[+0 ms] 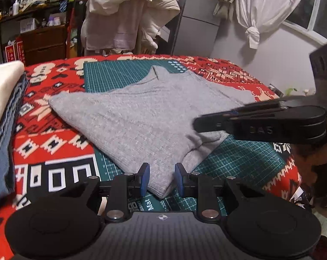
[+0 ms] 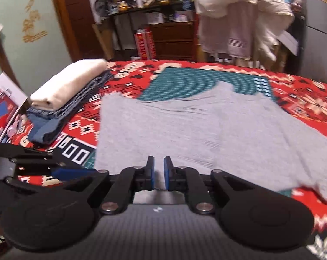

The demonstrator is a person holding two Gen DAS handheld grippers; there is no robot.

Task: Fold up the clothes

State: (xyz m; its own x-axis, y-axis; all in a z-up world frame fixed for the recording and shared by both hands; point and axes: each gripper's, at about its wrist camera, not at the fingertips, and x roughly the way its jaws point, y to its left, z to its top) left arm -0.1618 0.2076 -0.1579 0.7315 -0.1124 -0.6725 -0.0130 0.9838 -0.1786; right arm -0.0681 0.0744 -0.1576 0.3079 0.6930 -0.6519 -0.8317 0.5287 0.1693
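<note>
A: How did the left tool (image 1: 161,178) stand?

B: Its blue pads (image 1: 145,178) were parted with a clear gap, straddling the near folded corner of the grey shirt (image 1: 141,121) without pinching it. The right tool (image 2: 158,173) was narrowly open too, nothing between its pads, poised just over the shirt's near edge.

A: And the shirt itself?

B: It lay partly folded on the green cutting mat (image 1: 239,158), on the red patterned cloth (image 1: 55,130) over the desk. From the left wrist view the right tool reached in over its right side.

A: How would it handle?

B: I judged it soft, light and limp, several layers thick at that corner. It would sag wherever unsupported, so both tools should pinch edges or corners through all the layers.
</note>
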